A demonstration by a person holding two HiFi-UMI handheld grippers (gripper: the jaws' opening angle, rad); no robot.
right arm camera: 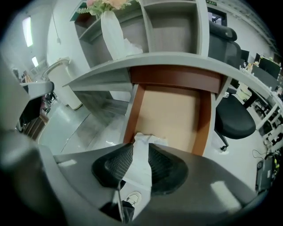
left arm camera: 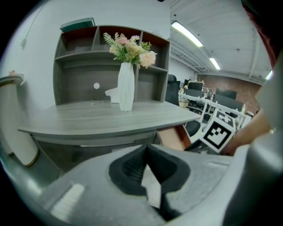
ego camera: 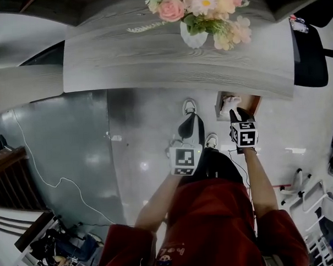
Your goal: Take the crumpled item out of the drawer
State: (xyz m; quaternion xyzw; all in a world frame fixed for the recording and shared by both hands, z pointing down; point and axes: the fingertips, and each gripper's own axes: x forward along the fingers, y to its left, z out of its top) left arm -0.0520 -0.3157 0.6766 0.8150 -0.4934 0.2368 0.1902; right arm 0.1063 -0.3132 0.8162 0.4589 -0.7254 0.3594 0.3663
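1. Room: an office with a glossy grey floor point(ego camera: 100, 132). A black office chair point(right arm camera: 234, 119) stands to the right of the work area.
2. Desk: a grey wood-grain desk point(ego camera: 152, 53) carries a shelf unit point(left arm camera: 79, 66) along its back. A white vase of flowers point(left arm camera: 126, 86) stands upright on the top.
3. Drawer: the drawer point(right arm camera: 170, 110) stands pulled out from under the right end of the desk. It has red-brown sides and a pale bottom, bare except at the front.
4. Left gripper point(left arm camera: 147, 148): held over the floor, left of the drawer and apart from it. Its jaws are closed together with nothing between them.
5. Right gripper point(right arm camera: 140, 150): placed at the drawer front, pointing inward. Its jaws stand wide apart, one on each side of the task item, and no squeeze on the item is evident.
6. Crumpled item point(right arm camera: 152, 140): a white, paper-like wad. It lies inside the drawer at the front, toward the left side, and runs up between the right jaws.
7. Step in hand: the grasp. The item is not yet out of the drawer.
8. Next move, as judged:
   - Close the right jaws on the body of the wad, not on a loose fold, which may slip.
   - Raise the wad clear of the drawer front.
   - Withdraw it from under the desk edge.
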